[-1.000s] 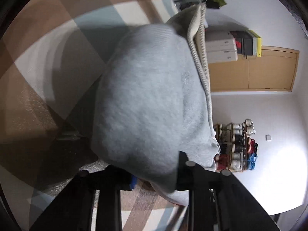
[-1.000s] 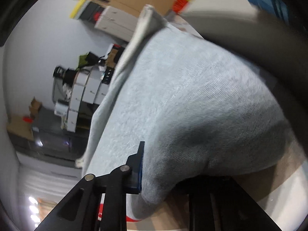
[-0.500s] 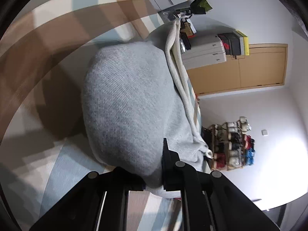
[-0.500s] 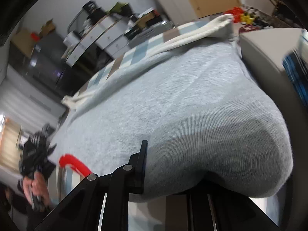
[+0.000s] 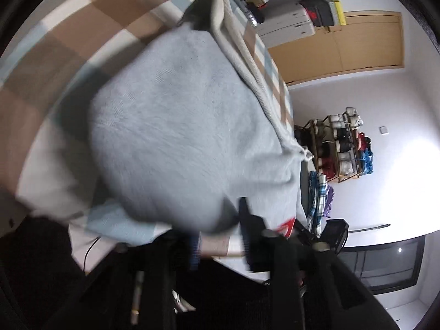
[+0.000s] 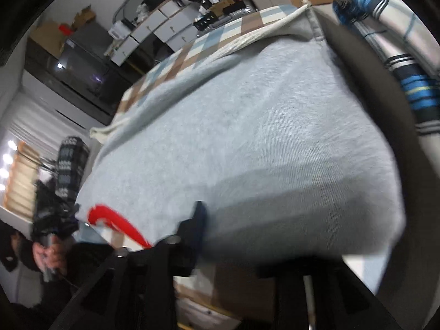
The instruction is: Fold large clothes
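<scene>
A light grey sweatshirt (image 5: 187, 126) lies folded on the checked tablecloth (image 5: 68, 55), its cream ribbed hem (image 5: 247, 63) at the far side. My left gripper (image 5: 218, 236) is at the near fold edge with its jaws opening. The cloth bulges just ahead of the fingertips, and bare table shows in the gap. In the right wrist view the sweatshirt (image 6: 247, 137) fills the middle, with a red logo (image 6: 115, 220) at its near left corner. My right gripper (image 6: 236, 247) is also opening, with the fold edge resting above its fingers and not pinched.
A shoe rack (image 5: 341, 143) and wooden wardrobe doors (image 5: 343, 44) stand beyond the table. Striped clothes (image 6: 407, 77) are piled at the right. White drawers (image 6: 154, 27) line the far wall. A hand (image 6: 49, 253) holds the other gripper at the left.
Both grippers held the sweatshirt's fold pinched shut; their jaws have since parted and let it go. Both have drawn back, and the fold now lies on the table.
</scene>
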The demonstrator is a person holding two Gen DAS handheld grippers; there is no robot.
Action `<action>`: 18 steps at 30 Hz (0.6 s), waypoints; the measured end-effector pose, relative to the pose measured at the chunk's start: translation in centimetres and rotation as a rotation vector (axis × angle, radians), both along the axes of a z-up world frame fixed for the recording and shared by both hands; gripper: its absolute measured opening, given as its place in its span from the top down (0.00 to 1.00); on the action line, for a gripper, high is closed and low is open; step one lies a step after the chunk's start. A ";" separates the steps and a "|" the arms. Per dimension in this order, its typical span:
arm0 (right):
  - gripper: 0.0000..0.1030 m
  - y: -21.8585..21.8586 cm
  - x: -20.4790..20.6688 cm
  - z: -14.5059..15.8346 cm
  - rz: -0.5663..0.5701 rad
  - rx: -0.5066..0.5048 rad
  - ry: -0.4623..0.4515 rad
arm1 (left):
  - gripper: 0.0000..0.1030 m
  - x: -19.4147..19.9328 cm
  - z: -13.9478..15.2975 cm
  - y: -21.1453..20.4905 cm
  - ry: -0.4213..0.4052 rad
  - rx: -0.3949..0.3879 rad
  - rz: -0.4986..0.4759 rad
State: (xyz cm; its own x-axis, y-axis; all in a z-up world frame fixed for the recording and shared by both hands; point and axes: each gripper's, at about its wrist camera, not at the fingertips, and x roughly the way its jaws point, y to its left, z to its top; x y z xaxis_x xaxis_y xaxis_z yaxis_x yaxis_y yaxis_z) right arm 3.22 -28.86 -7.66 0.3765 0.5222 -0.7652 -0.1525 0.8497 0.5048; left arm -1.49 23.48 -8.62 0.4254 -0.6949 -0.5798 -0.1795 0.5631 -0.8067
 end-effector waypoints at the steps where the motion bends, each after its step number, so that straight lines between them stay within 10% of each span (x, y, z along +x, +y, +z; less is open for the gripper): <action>1: 0.47 0.0 -0.5 0.5 0.010 -0.001 -0.001 | 0.58 -0.3 0.7 0.1 -0.017 0.009 -0.006; 6: 0.21 -0.6 -3.1 3.2 -0.049 0.053 -0.078 | 0.29 -2.7 5.8 -0.2 -0.159 0.118 -0.061; 12: 0.10 2.5 -3.8 7.6 -0.058 0.050 -0.300 | 0.28 1.2 9.3 -3.5 -0.211 0.181 -0.212; 18: 0.00 6.5 -0.4 9.6 -0.106 0.161 -0.411 | 0.28 9.2 9.0 -11.4 -0.174 0.528 -0.420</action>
